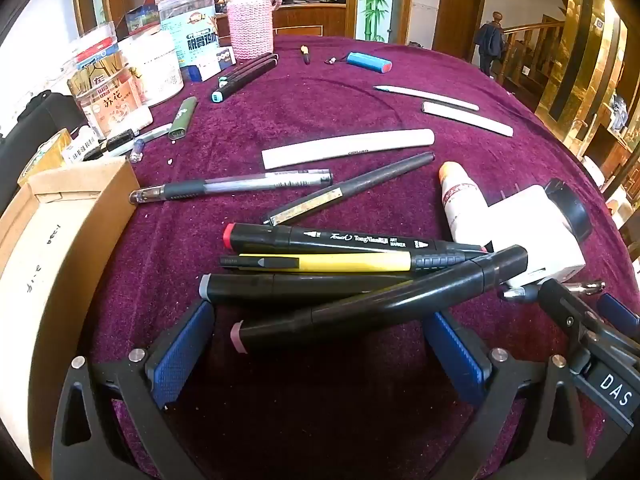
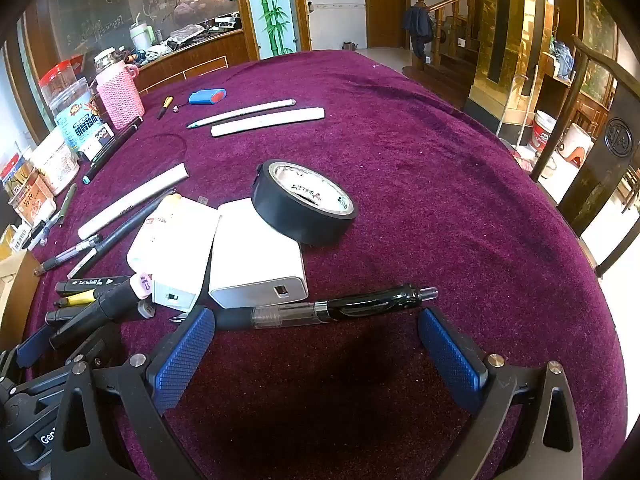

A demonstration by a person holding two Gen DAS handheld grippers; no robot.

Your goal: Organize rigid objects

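left hand-held gripper (image 1: 320, 344): wide open, straddling markers (image 1: 360, 280) | right hand-held gripper (image 2: 316, 348): wide open, empty, pen (image 2: 340, 308) just beyond | purple tabletop (image 2: 440, 200)

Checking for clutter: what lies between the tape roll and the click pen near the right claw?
A white charger, under the tape roll's edge; bare cloth before the pen. Right wrist view.

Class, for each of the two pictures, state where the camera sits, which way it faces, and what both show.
Left wrist: on the left hand-held gripper, facing forward over a marker pile; its open blue pads show.
Right wrist: on the right hand-held gripper, facing a black gel pen; its pads show.
Shared: tape roll, white charger, marker pile.
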